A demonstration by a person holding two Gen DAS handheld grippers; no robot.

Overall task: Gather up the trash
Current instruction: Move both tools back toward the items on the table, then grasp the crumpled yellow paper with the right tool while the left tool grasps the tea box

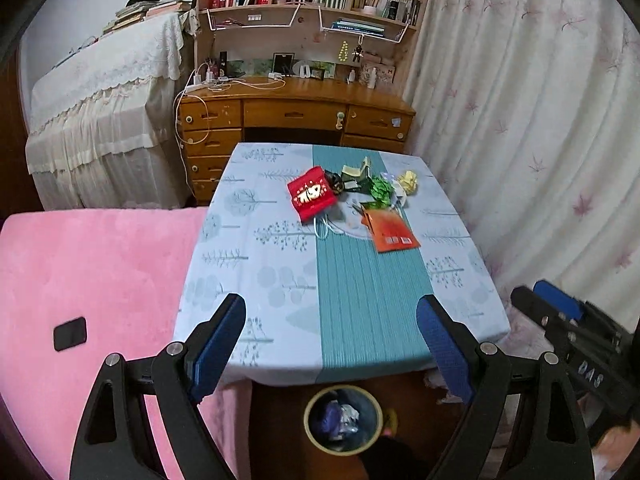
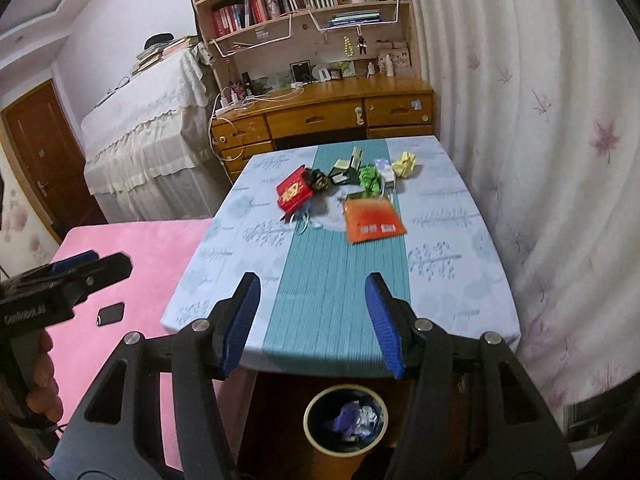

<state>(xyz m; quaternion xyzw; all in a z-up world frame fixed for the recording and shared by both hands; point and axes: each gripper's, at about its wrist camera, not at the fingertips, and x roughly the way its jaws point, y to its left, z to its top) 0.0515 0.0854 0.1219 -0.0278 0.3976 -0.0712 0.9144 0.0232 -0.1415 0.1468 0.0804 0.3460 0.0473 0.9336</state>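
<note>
One table [image 1: 256,264] under a pale tree-print cloth with one teal strip down its middle fills the centre of both views. One pink blanket [image 1: 100,280] lies at its 9 o'clock, with one small black object [image 1: 70,333] on it. One round bin [image 1: 343,420] stands on the floor at the table's 6 o'clock, already holding crumpled scraps.

The trash sits in one cluster toward the table's 12 o'clock: one red box [image 1: 312,197], one orange packet [image 1: 392,233], one green wrapper [image 1: 380,190], one dark wrapper [image 1: 333,181], one yellow paper ball [image 1: 409,180], and a few small pieces too blurred to count.

Two grippers hang above the near edge. The left gripper [image 1: 331,344] has its fingers spread on nothing; the right gripper [image 2: 313,324] likewise, spread and empty.
</note>
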